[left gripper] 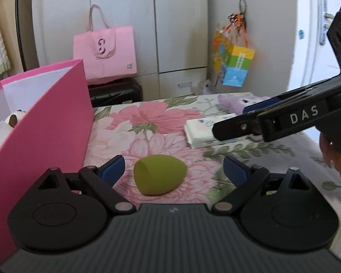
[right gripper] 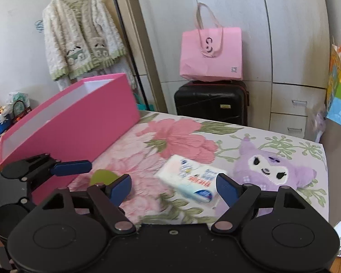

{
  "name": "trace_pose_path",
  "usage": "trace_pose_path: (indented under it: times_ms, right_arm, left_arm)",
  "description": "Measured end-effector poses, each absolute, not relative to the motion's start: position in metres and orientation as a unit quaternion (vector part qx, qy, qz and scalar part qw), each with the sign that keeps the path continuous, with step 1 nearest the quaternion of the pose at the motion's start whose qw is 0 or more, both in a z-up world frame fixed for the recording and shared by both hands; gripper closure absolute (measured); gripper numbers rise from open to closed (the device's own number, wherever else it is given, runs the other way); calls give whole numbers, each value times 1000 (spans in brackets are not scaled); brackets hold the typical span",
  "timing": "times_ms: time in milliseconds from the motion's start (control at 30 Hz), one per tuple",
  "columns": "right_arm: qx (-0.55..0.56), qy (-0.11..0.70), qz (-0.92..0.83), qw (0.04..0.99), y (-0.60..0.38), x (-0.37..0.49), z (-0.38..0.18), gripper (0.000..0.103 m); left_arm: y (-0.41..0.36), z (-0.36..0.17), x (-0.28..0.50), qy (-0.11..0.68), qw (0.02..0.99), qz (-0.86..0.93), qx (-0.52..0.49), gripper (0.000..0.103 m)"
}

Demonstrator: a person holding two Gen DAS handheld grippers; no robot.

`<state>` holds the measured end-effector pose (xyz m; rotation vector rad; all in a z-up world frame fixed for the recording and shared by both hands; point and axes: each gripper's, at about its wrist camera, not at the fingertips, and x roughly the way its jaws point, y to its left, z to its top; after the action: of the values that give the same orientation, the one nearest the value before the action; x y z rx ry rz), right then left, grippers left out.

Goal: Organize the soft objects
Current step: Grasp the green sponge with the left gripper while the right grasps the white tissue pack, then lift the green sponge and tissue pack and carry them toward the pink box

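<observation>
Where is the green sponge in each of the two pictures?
Left wrist view: the green sponge lies low in the middle, between the left gripper's open fingers.
Right wrist view: only its top shows, lower left, behind the right gripper's left finger.
Shared landmark: the pink box beside it.

Olive-green sponge (left gripper: pixel 159 174), hot-pink box (right gripper: pixel 79 122), lilac plush toy (right gripper: pixel 272 170), white tissue pack (right gripper: pixel 191 178), pink-and-green floral bedspread (right gripper: pixel 175 136)
</observation>
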<state>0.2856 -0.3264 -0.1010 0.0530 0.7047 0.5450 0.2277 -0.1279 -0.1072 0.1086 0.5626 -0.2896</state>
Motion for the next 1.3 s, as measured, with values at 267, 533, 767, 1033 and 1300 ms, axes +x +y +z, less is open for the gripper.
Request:
trace_pose_path:
  times_ms: [267,533,767,1033,1300]
  right_arm:
    - [19,341,260,903,-320,305,-116,17]
    - [-40,349,247,903,-303,313,-123,13]
    - [-55,359,232,902,-289,319,-130,7]
    - [-65,354,219,907,-284,319,-132,15]
    - [-73,345,213,911,-280,308,-128,17]
  left_arm:
    - [-124,-117,239,303,943,-133,43,18]
    - [-118,-119,244,315,941,-120,26,45]
    - [-117,-119,242,312,942,-120,24,50]
    - [-115,-118,242,312,942,-121,19,52]
    - [-113,-115,235,310,942,-130,20,52]
